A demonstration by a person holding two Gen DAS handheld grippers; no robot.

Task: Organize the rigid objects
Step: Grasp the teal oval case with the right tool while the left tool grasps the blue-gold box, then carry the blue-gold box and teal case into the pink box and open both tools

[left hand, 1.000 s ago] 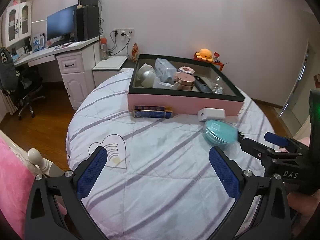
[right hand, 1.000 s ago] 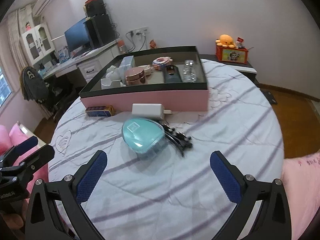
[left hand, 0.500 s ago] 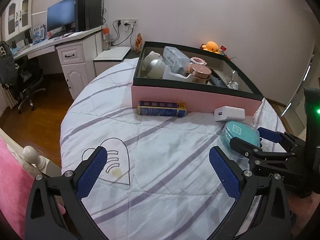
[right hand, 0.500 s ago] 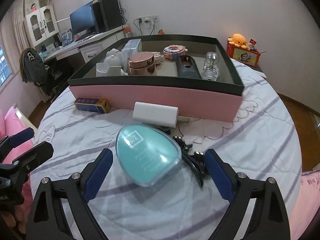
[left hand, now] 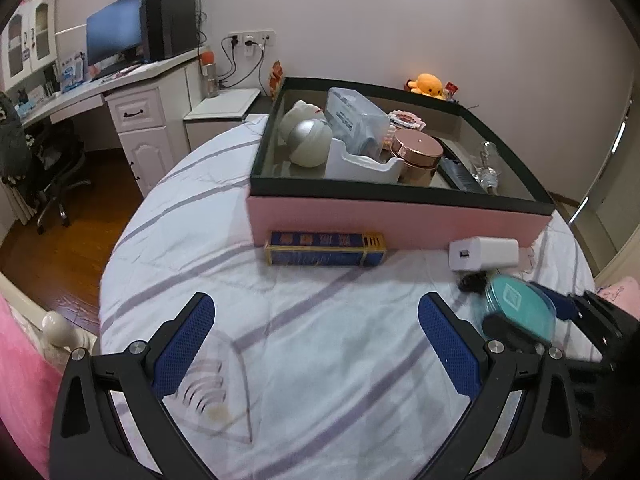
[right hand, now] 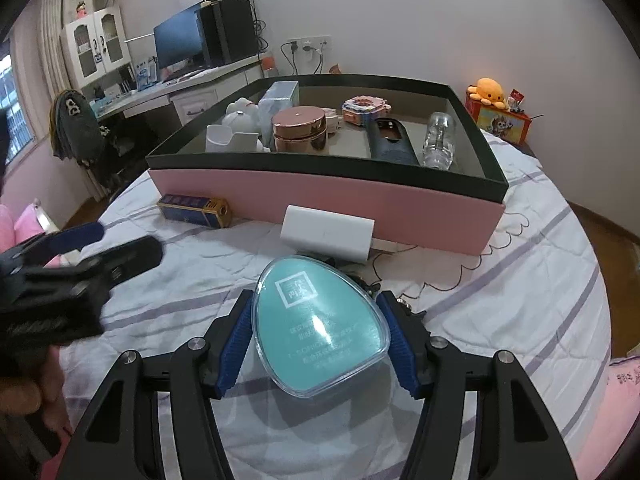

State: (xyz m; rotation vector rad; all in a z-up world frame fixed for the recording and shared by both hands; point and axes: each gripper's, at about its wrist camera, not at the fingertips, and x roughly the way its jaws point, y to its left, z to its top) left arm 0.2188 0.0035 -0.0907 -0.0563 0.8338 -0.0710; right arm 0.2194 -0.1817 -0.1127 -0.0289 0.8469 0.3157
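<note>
There's white print on the teal egg-shaped case (right hand: 320, 325): a square logo and lines of Chinese characters, too blurred to read. The blue-and-gold box (left hand: 325, 249) carries gold characters, equally illegible.

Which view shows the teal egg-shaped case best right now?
The right wrist view: the teal egg-shaped case fills the centre, with the right gripper closed on its sides. The left wrist view shows only an edge-on slice at the right border.

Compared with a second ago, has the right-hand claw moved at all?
Yes. The right gripper has come forward toward the pink box and closed its fingers around the teal egg-shaped case.
</note>
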